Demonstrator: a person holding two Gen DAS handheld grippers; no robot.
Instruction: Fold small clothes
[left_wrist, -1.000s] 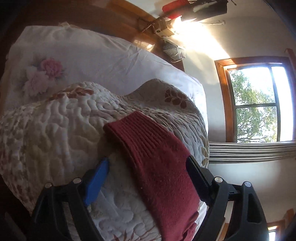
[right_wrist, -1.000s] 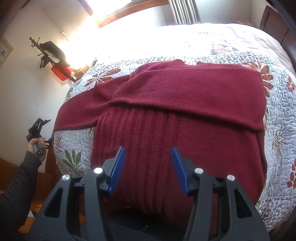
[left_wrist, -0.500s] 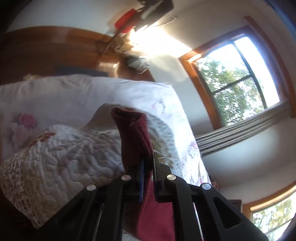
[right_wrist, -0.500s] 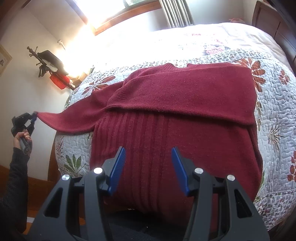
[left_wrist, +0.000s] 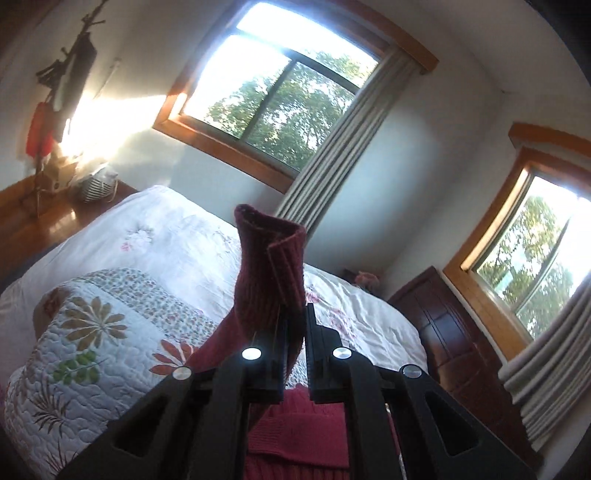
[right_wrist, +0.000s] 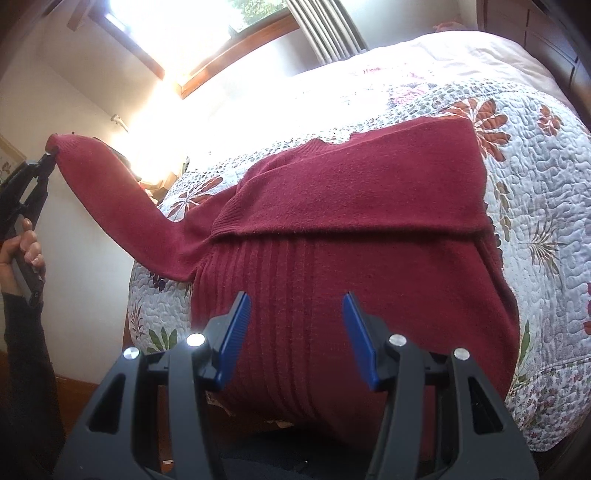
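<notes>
A sunlit bedroom with pale walls, two wood-framed windows (left_wrist: 280, 107) showing green trees, and grey pleated curtains (left_wrist: 343, 147). Filling most of the room is a wide bed covered by a white quilted bedspread with a leaf and flower print (right_wrist: 535, 206), and a plain pale sheet lies beyond it toward the dark wooden headboard.

Spread across the quilt is a dark red knitted sweater (right_wrist: 369, 240). Its ribbed body hangs over the near edge of the bed, and its upper part lies turned down over the body in a straight horizontal fold. One long red sleeve (right_wrist: 122, 199) rises off the bed to the left, lifted clear of the quilt.

The black left gripper (left_wrist: 295, 325) is pressed together on the ribbed cuff of that sleeve, and the cuff stands up above its tips. In the right wrist view the same gripper appears at the far left edge, held by a person's hand (right_wrist: 22, 254) in a dark sleeve.

The black right gripper with blue pads (right_wrist: 295, 332) is spread wide and holds nothing. It hovers over the ribbed lower body of the sweater; whether it touches the knit cannot be told.

The knit looks soft, limp and fairly light, and it sags in a curve under its own weight. It would probably stretch if pulled hard, yet is unlikely to slip between the pads. The thicker ribbed edges, namely cuff, hem and neckline, seem the best places to pinch.
</notes>
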